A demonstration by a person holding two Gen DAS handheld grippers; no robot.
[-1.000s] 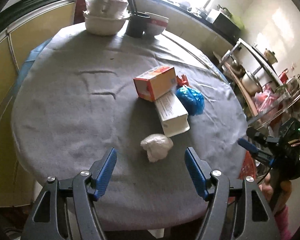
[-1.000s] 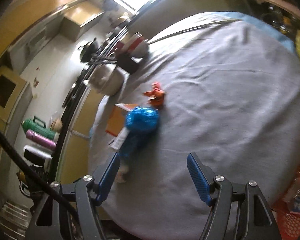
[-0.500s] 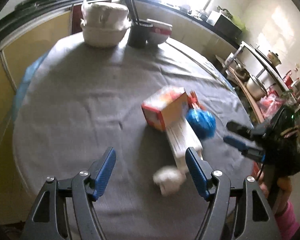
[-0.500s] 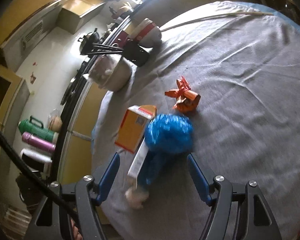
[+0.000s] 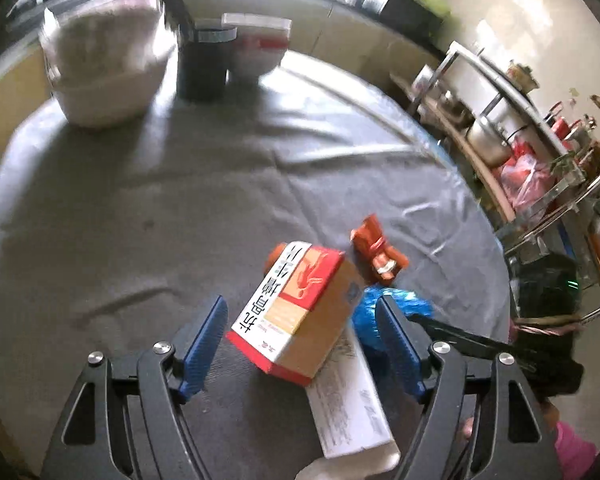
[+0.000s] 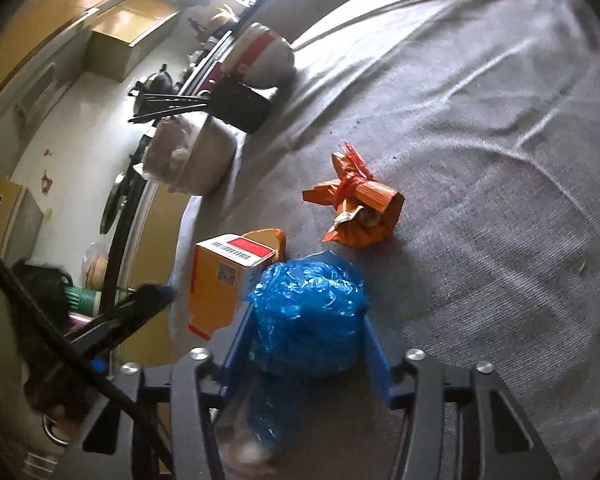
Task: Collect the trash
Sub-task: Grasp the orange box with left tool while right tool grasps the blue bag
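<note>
Over table (image 6: 480, 120), right hand-held gripper (image 6: 306, 340) pinching blue bag (image 6: 308, 316)

We see a matt grey woven cloth (image 6: 480, 160) with soft creases covering the bench. The blue bag (image 6: 308, 316) is thin, crinkled, glossy plastic. The orange wrapper (image 6: 364, 208) looks like creased shiny foil. The orange-and-red box (image 5: 300, 312) is smooth printed cardboard.

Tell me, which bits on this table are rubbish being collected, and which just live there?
Rubbish:
blue plastic ball, between the right gripper fingers
orange box, between the open left gripper fingers
white carton
orange wrapper

Just there:
white bowl
dark cup
red-banded bowl
grey tablecloth
</note>
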